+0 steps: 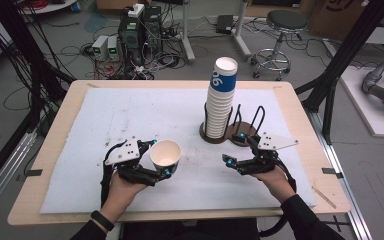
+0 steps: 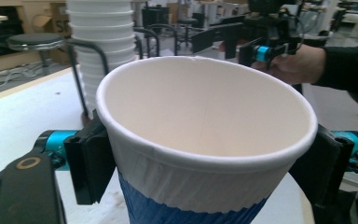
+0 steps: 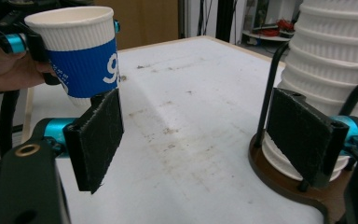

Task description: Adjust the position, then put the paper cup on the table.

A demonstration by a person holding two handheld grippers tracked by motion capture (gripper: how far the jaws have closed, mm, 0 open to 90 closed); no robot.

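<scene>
My left gripper (image 1: 161, 158) is shut on a paper cup (image 1: 165, 155), white with a blue ribbed sleeve, held upright and empty just above the white mat. In the left gripper view both black pads (image 2: 91, 163) press the cup's (image 2: 205, 121) sides below its rim. My right gripper (image 1: 233, 148) stands open with nothing between its jaws, just in front of the brown cup holder (image 1: 232, 137). A tall stack of matching cups (image 1: 221, 100) sits in that holder. In the right gripper view, my right gripper (image 3: 200, 135) faces bare mat, with the stack (image 3: 340, 56) at the right and the held cup (image 3: 81, 51) at the upper left.
A white mat (image 1: 130, 115) covers most of the wooden table (image 1: 60, 125). The holder's second slot with black wire hoops (image 1: 257, 120) stands beside the stack. On the floor beyond are computers and cables (image 1: 140, 35) and a stool (image 1: 285, 22).
</scene>
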